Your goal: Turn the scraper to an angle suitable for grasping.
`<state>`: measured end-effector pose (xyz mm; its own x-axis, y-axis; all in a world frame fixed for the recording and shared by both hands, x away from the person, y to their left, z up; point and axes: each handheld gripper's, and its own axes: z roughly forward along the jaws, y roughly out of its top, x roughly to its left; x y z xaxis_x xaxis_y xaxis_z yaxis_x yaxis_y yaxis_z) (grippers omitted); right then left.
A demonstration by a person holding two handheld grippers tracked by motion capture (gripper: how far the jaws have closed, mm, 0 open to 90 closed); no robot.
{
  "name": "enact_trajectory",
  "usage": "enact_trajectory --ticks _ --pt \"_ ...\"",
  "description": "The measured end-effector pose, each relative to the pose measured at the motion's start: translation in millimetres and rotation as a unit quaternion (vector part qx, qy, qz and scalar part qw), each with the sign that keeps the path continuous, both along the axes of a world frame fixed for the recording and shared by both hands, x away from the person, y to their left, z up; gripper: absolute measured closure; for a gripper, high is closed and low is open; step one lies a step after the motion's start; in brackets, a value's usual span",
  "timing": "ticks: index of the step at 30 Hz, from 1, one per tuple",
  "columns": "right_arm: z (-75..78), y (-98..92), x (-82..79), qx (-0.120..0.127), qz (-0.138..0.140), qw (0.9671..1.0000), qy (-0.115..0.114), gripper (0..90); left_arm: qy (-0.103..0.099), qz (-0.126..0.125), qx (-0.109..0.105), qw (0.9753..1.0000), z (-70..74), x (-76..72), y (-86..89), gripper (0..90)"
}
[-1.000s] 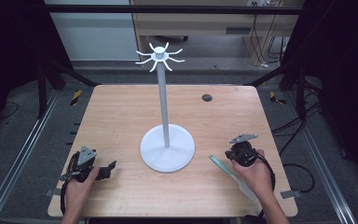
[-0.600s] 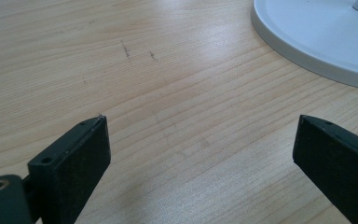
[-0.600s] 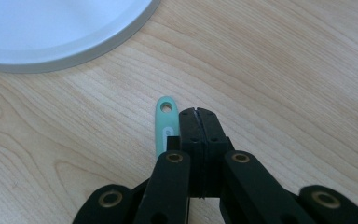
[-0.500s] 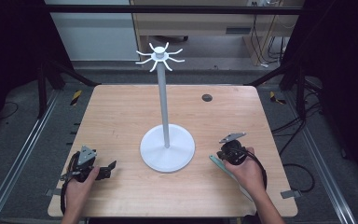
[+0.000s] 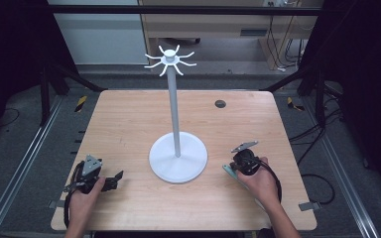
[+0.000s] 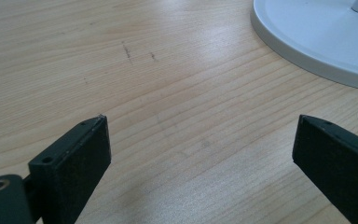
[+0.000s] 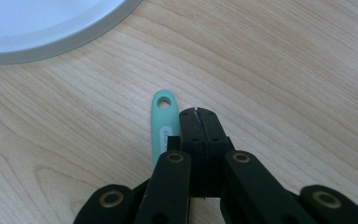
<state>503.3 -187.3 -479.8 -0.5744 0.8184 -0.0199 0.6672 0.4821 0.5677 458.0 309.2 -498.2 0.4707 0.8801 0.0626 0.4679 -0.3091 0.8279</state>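
1 mint-green handle (image 7: 162,122) with 1 round hole near its tip lies flat on the wooden table (image 5: 129,119), near the front right, just beside the round base of the white stand (image 5: 177,157). In the high view a pale green end (image 5: 227,170) shows from under the right gripper (image 5: 238,163). What sort of tool the handle belongs to cannot be told.

In the right gripper view, the right gripper (image 7: 199,116) has its 2 black jaws pressed together, with nothing visible between them; their tips lie just beside the handle, on its right side. The right hand (image 5: 260,181) wraps that gripper, forearm coming in from the bottom edge.

There is 1 stand: 1 thin pole rising from 1 disc base to a crown of short hooks (image 5: 170,60).

The left gripper (image 5: 110,179) rests low at the front left, held by the left hand (image 5: 84,196), well apart from the stand. Its 2 jaws are spread wide over bare wood, gripping nothing.

1 small dark round spot (image 5: 220,103) sits on the far side of the table.
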Motion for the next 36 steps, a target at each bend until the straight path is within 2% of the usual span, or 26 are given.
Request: enact_trajectory --ticks 18,19,21,23,27,36 --pt "4.2 8.4 -9.2 0.015 0.032 0.9993 0.014 90.0 0.001 -0.002 0.002 1.0000 -0.2 0.2 -0.5 3.8" --pt "4.4 8.9 -9.5 0.012 0.034 0.9992 0.013 90.0 0.001 -0.002 0.002 1.0000 -0.2 0.2 -0.5 3.7" --pt "5.0 8.1 -8.5 0.009 0.032 0.9994 -0.004 90.0 0.001 -0.001 0.002 1.0000 0.1 -0.1 -0.1 3.7" --pt "4.0 6.5 -6.6 0.007 0.025 0.9996 -0.006 90.0 0.001 -0.001 0.002 1.0000 0.1 -0.1 0.1 3.8" --pt "-0.3 6.2 -4.6 -0.006 0.022 0.9997 0.002 90.0 0.000 -0.001 0.001 1.0000 0.2 -0.1 0.4 3.8" --pt "1.3 10.3 -8.8 0.004 0.037 0.9992 0.011 90.0 0.002 -0.002 0.003 1.0000 -0.2 0.0 -0.5 3.7"
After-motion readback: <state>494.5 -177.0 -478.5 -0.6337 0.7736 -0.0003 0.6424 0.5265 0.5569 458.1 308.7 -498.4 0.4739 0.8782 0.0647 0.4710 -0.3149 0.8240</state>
